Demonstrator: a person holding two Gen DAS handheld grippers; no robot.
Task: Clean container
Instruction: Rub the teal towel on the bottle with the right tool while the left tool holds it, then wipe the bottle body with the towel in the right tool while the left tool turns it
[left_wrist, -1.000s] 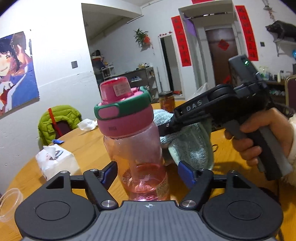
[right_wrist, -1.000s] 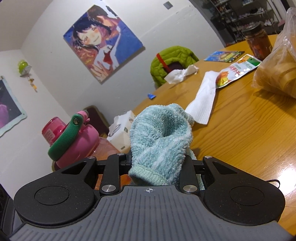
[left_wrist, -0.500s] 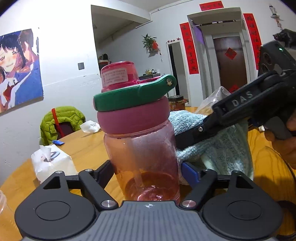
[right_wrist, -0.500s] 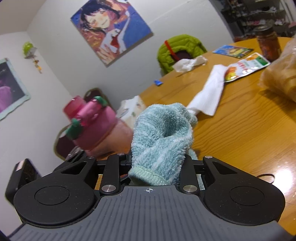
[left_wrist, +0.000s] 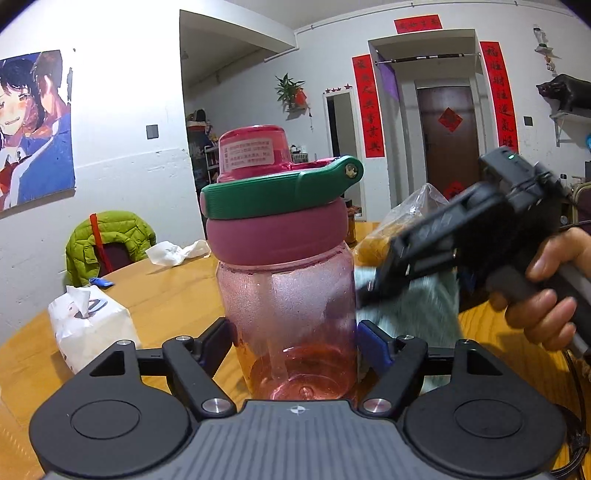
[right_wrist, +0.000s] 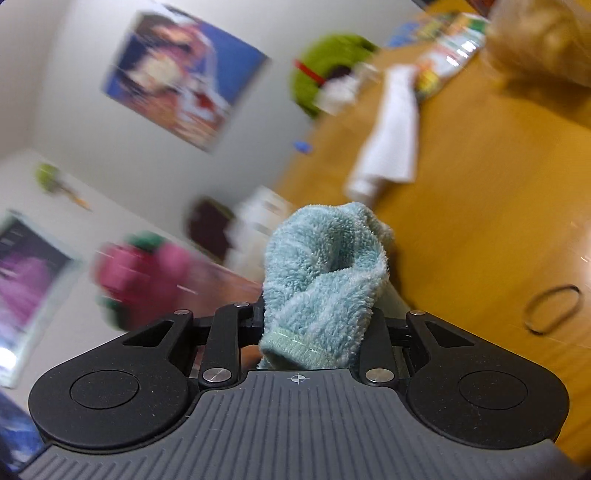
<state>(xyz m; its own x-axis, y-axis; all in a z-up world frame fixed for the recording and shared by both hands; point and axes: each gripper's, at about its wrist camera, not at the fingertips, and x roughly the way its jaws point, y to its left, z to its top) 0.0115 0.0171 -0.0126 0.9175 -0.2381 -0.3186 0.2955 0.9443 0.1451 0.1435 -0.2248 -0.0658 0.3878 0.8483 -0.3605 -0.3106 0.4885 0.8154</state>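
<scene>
A pink see-through water bottle (left_wrist: 291, 325) with a pink lid and green carry loop stands upright on the wooden table (left_wrist: 173, 291). My left gripper (left_wrist: 295, 343) is shut on its lower body. My right gripper (right_wrist: 321, 314) is shut on a light blue towel (right_wrist: 325, 273). In the left wrist view the right gripper (left_wrist: 373, 291) presses the towel (left_wrist: 413, 314) against the bottle's right side. In the blurred right wrist view the bottle (right_wrist: 147, 273) is at the left.
A tissue pack (left_wrist: 88, 325) lies left of the bottle. A white cloth (right_wrist: 391, 144), snack packets (right_wrist: 447, 62) and a plastic bag (left_wrist: 399, 229) lie farther on the table. A rubber band (right_wrist: 554, 308) lies at the right. A chair with a green jacket (left_wrist: 107, 240) stands behind.
The left gripper has closed in on the bottle and now grips it. The right gripper with the towel has swung down along the bottle's right side, blurring its view.
</scene>
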